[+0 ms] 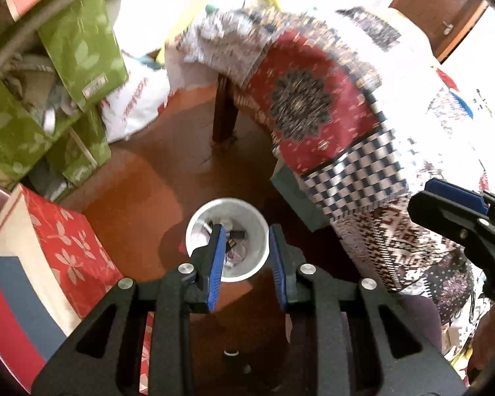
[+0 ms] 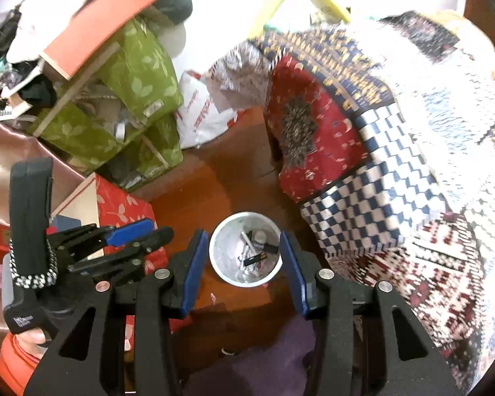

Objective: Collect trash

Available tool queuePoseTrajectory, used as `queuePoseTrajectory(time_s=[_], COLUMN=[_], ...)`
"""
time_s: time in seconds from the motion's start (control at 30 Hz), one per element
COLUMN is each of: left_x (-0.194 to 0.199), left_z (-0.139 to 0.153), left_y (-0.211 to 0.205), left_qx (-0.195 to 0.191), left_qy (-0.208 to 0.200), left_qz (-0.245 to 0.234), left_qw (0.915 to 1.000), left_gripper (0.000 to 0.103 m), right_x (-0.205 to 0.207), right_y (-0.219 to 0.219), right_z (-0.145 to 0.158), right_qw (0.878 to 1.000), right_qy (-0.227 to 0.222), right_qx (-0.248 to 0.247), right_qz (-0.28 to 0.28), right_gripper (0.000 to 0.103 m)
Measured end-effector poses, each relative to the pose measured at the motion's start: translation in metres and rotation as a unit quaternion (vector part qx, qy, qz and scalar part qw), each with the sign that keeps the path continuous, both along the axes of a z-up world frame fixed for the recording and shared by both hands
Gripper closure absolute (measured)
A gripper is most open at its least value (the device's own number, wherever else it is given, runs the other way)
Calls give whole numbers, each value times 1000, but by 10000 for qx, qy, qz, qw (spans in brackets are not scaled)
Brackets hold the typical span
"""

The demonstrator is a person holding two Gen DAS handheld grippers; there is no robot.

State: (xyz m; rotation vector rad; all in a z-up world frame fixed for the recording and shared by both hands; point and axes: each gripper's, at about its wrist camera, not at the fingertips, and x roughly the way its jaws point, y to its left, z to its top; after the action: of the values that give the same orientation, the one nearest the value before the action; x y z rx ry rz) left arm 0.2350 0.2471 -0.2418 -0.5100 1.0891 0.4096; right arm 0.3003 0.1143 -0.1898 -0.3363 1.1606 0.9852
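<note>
left wrist view: the left claw (image 1: pixel 246 264) points steeply down with its blue pads spread and nothing between them. below it a white bin (image 1: pixel 227 239) stands on the reddish-brown floor (image 1: pixel 142 191), holding crumpled paper and small dark bits of trash (image 1: pixel 236 254). a patterned blanket (image 1: pixel 346 125) hangs just right of the bin; green leaf-print bags (image 1: pixel 76 66) are piled well to the left. the right claw (image 1: pixel 458 204) shows at the right edge.

right wrist view: the right claw (image 2: pixel 244 270) is spread wide and empty, above the same white bin (image 2: pixel 221 250). inside, trash (image 2: pixel 254 257) lies loose. the left claw (image 2: pixel 138 234) is at the left, empty, jaws slightly apart.
</note>
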Motion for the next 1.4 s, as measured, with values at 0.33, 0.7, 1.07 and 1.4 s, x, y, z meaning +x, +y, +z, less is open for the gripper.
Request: queuePoseTrajectory(time_s=[0.33, 0.7, 1.07, 1.4], left_x=[-51, -117, -179, -204], left_z=[122, 207, 248, 238], left_y=[-57, -141, -199, -205], left_qx=[857, 1015, 1496, 1507], left_qy=[-1144, -2542, -3333, -3351], left_qz=[-535, -1385, -2056, -2048], left_qw=[9883, 9518, 9079, 9072], left_gripper=[77, 77, 52, 17], right_x=[-57, -146, -204, -236], right_y=[-92, -203, -263, -278], right_z=[107, 183, 205, 202], right_qw=[9867, 9338, 8811, 8495], right_qy=[-1068, -2368, -3118, -3421], right_qx=[1029, 1750, 1786, 1697], right_qz=[-672, -2032, -3074, -3641], right_gripper=[61, 61, 42, 1])
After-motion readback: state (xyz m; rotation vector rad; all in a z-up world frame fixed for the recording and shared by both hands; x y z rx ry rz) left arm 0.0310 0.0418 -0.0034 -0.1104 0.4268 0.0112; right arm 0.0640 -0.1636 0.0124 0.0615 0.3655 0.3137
